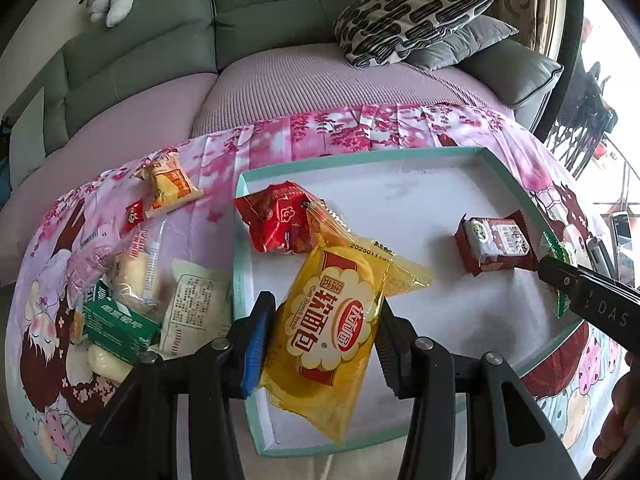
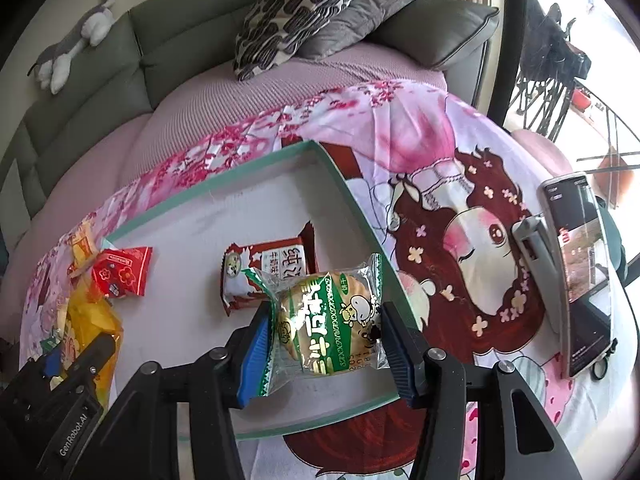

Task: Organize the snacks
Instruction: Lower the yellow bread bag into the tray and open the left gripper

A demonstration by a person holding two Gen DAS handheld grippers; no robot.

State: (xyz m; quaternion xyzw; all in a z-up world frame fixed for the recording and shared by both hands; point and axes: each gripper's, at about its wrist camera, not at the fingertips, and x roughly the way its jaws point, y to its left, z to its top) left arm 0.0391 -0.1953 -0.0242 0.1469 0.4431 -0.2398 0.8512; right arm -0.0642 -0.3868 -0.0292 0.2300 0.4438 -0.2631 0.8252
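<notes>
My left gripper (image 1: 320, 340) is shut on a yellow soft-bread packet (image 1: 336, 320) and holds it over the near left part of the white tray with a teal rim (image 1: 400, 154). My right gripper (image 2: 326, 340) is shut on a green-and-clear biscuit packet (image 2: 324, 320) over the tray's near right rim (image 2: 356, 200). A red packet (image 1: 276, 222) and a dark red milk-candy packet (image 1: 494, 246) lie inside the tray. In the right wrist view they are the red packet (image 2: 120, 274) and the dark red one (image 2: 272, 268); the left gripper with the yellow packet (image 2: 88, 320) is at lower left.
Several loose snacks lie on the pink cartoon cloth left of the tray: an orange-yellow packet (image 1: 170, 184), clear bread packets (image 1: 136, 272), a green box (image 1: 116, 324). A phone on a stand (image 2: 580, 272) stands right of the tray. A grey sofa with cushions (image 1: 408, 16) is behind.
</notes>
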